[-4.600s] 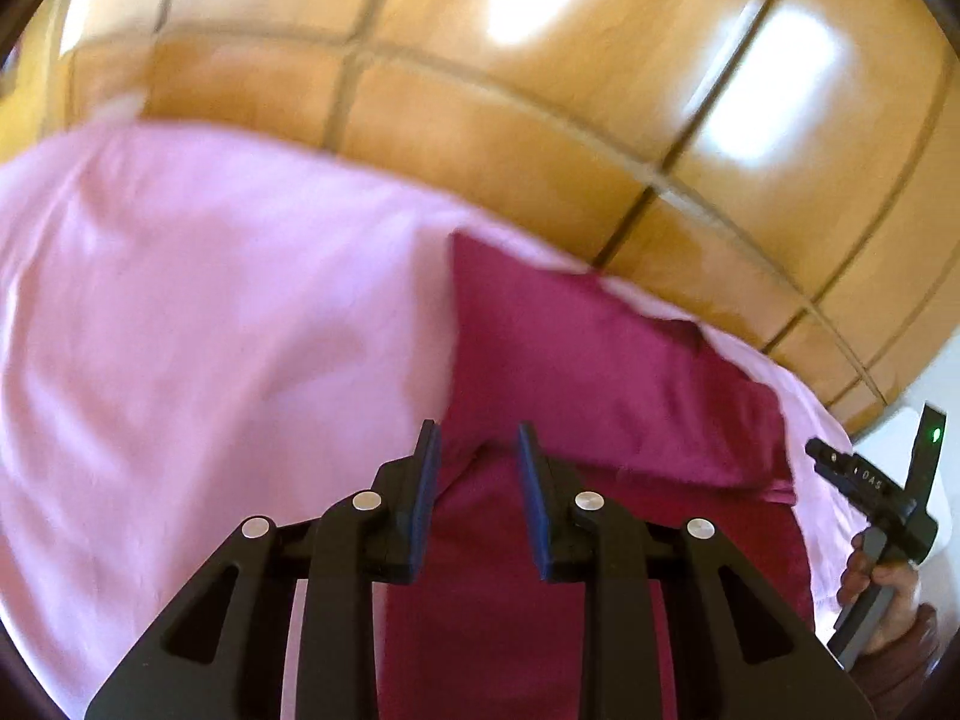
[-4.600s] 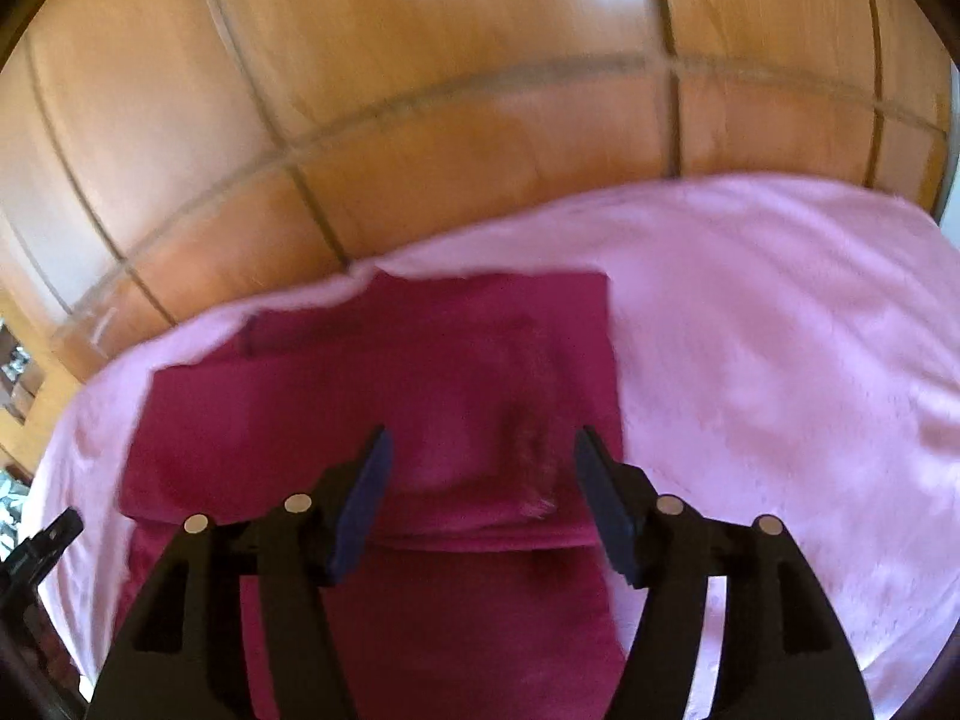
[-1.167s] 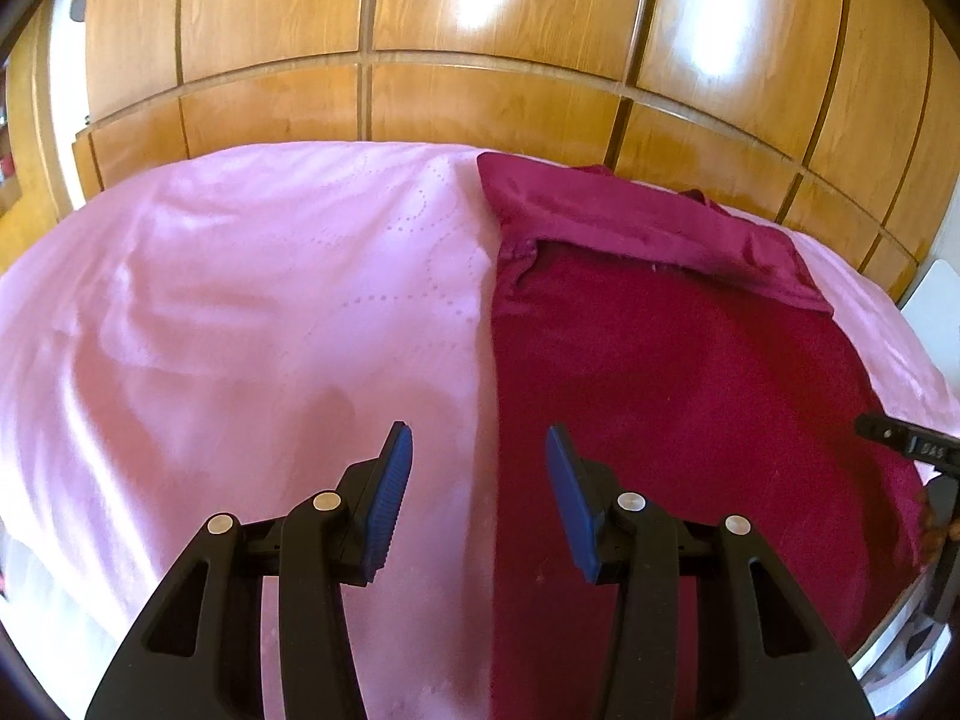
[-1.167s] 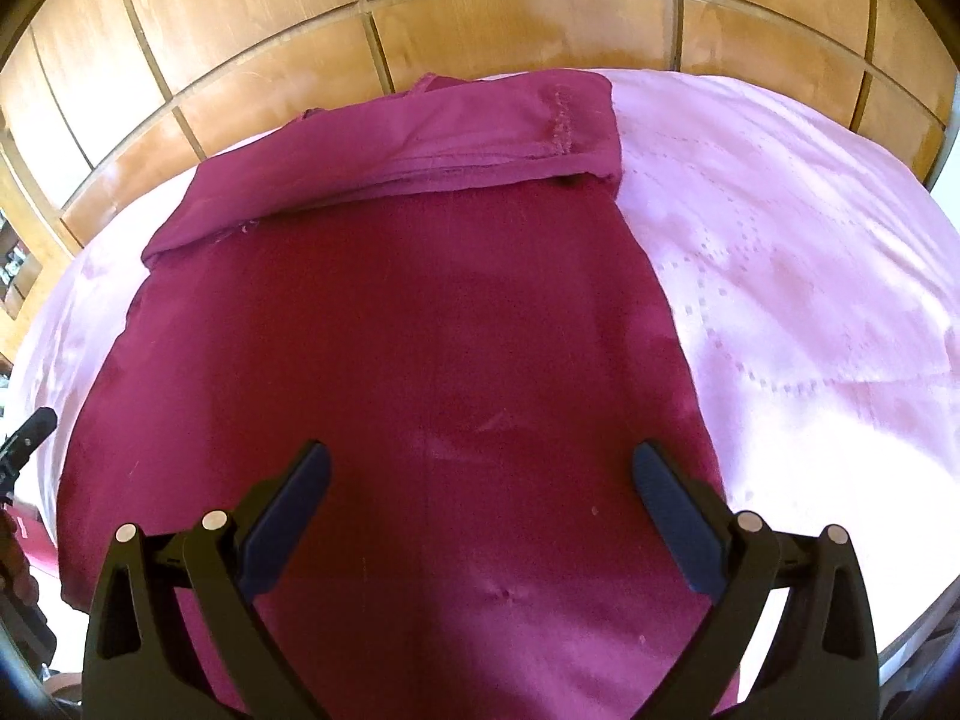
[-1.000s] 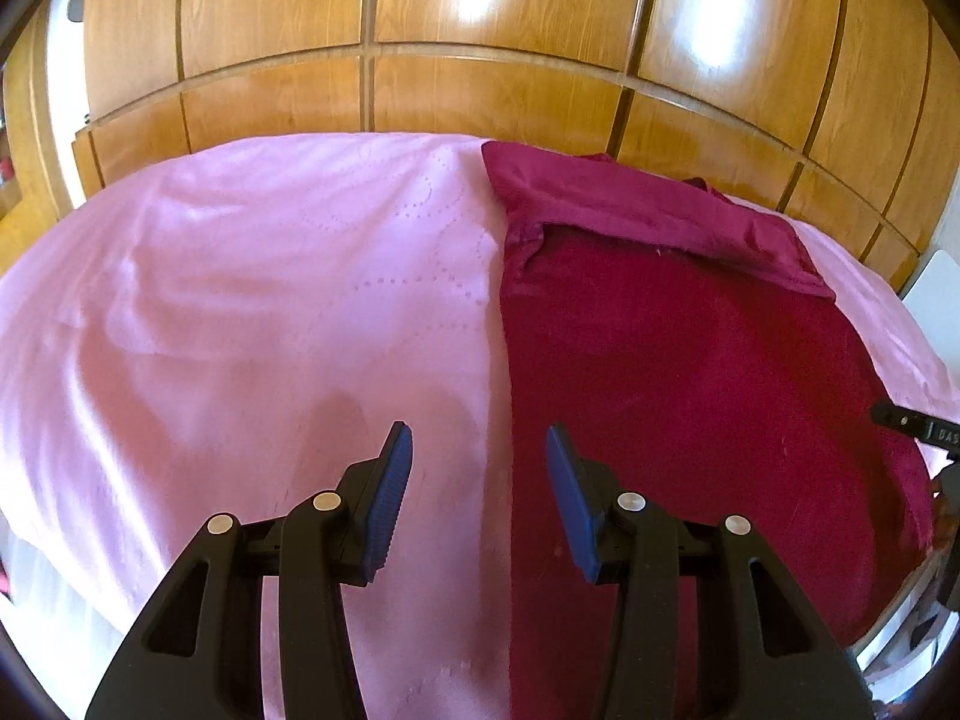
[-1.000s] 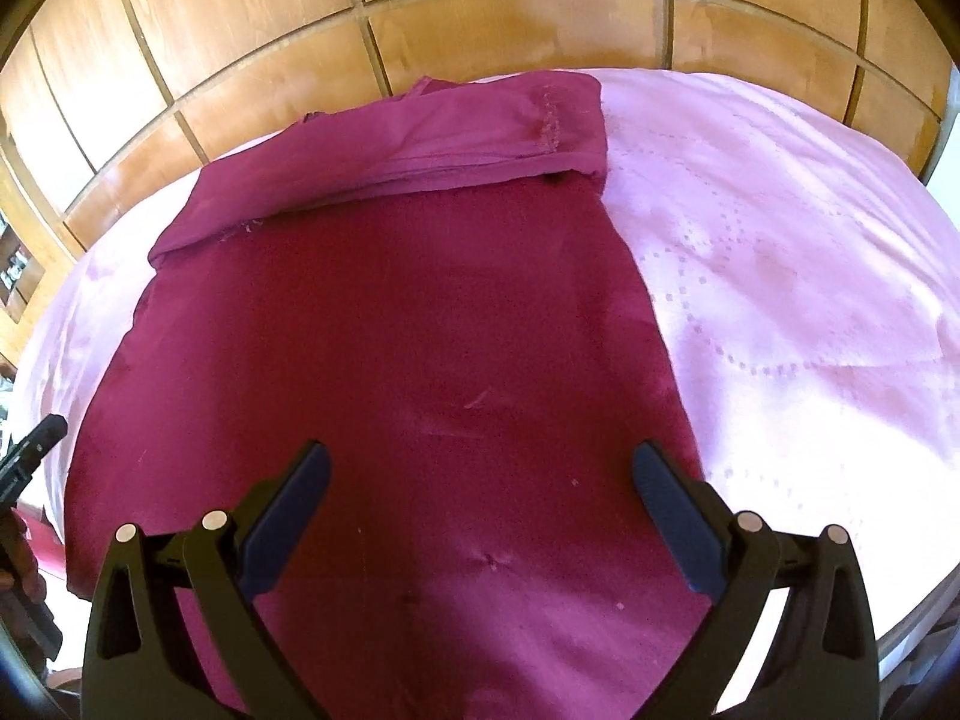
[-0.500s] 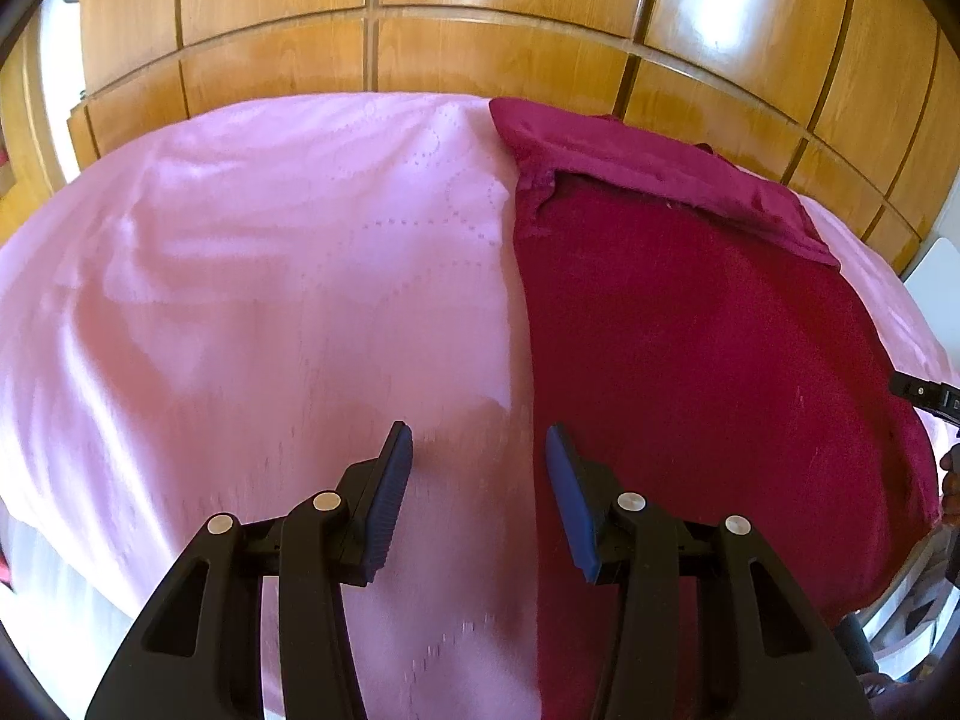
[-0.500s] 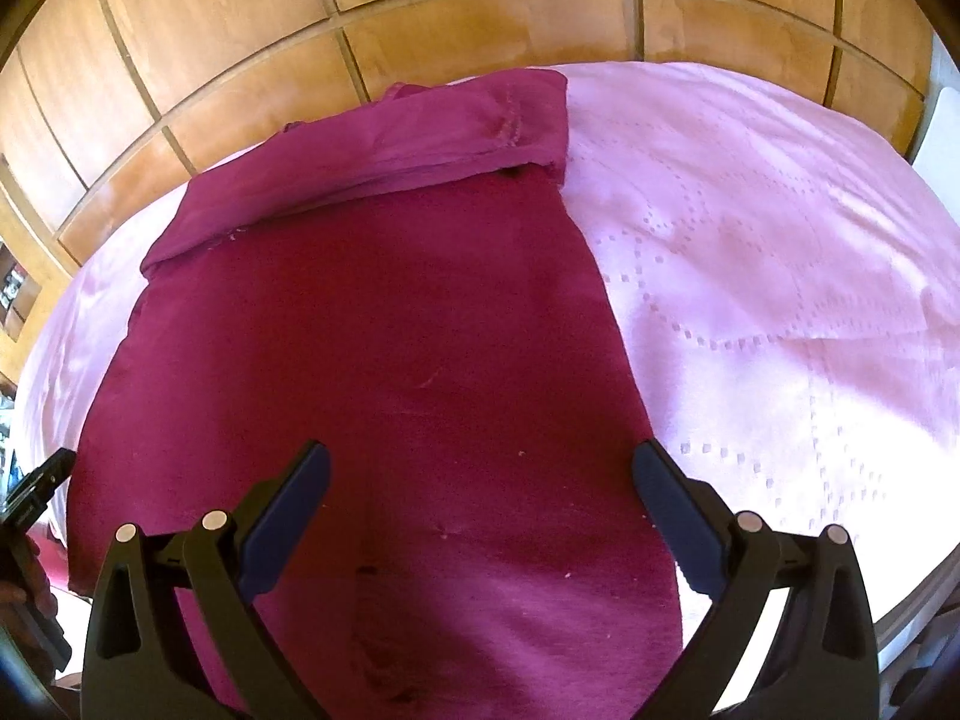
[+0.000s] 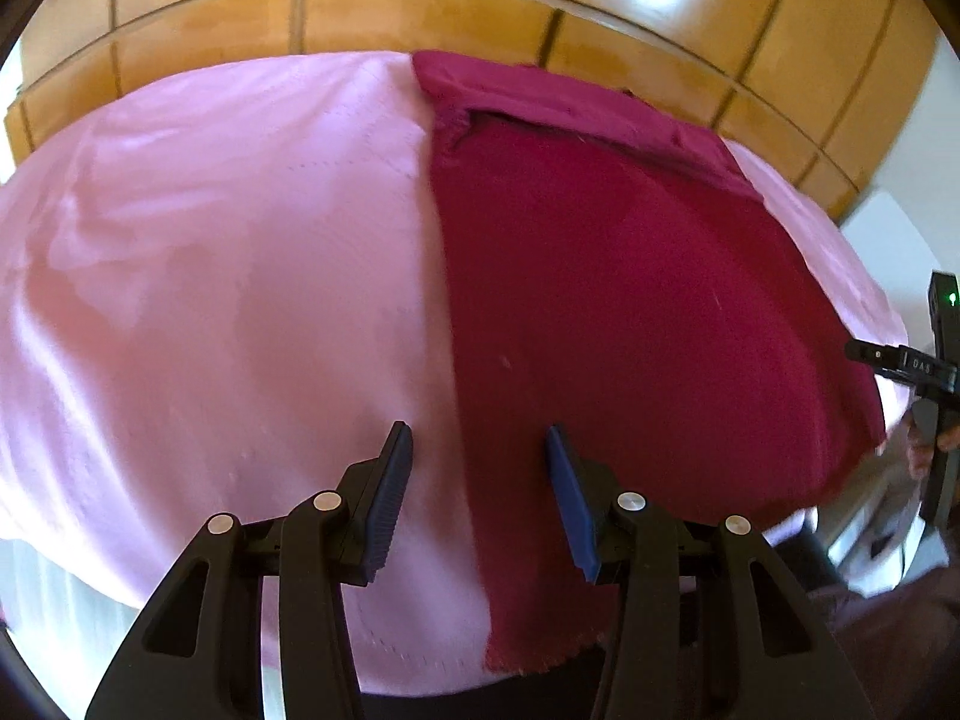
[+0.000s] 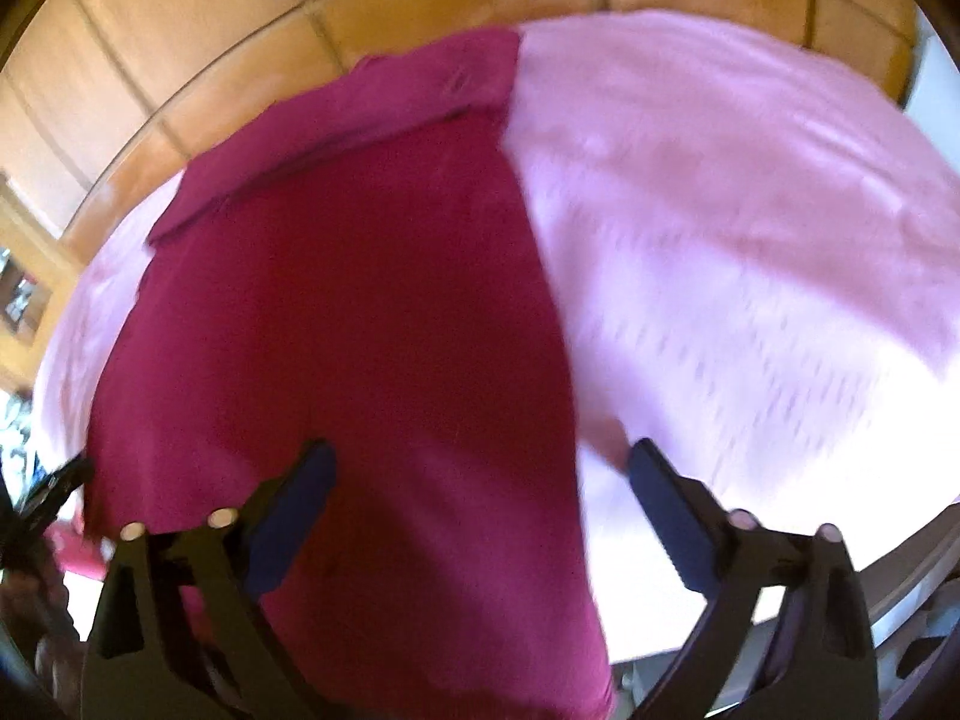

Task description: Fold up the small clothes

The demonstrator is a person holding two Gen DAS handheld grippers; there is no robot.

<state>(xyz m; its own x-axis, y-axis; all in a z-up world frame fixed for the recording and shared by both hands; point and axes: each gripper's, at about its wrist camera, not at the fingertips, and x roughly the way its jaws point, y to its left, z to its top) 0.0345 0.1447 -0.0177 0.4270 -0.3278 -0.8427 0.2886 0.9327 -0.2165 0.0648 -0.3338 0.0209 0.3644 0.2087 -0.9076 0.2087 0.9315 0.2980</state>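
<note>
A dark red garment lies flat on a pink bedsheet, its far end folded back in a band. It also shows in the right wrist view, blurred. My left gripper is open and empty, above the garment's near left edge. My right gripper is wide open and empty, above the garment's near right edge. The right gripper also shows at the right edge of the left wrist view.
A wooden panelled wall stands behind the bed. The sheet's near edge drops off below the grippers. White furniture stands at the far right.
Both grippers have drawn back toward the near edge of the bed and the garment's near hem has come into view. Both have stayed open.
</note>
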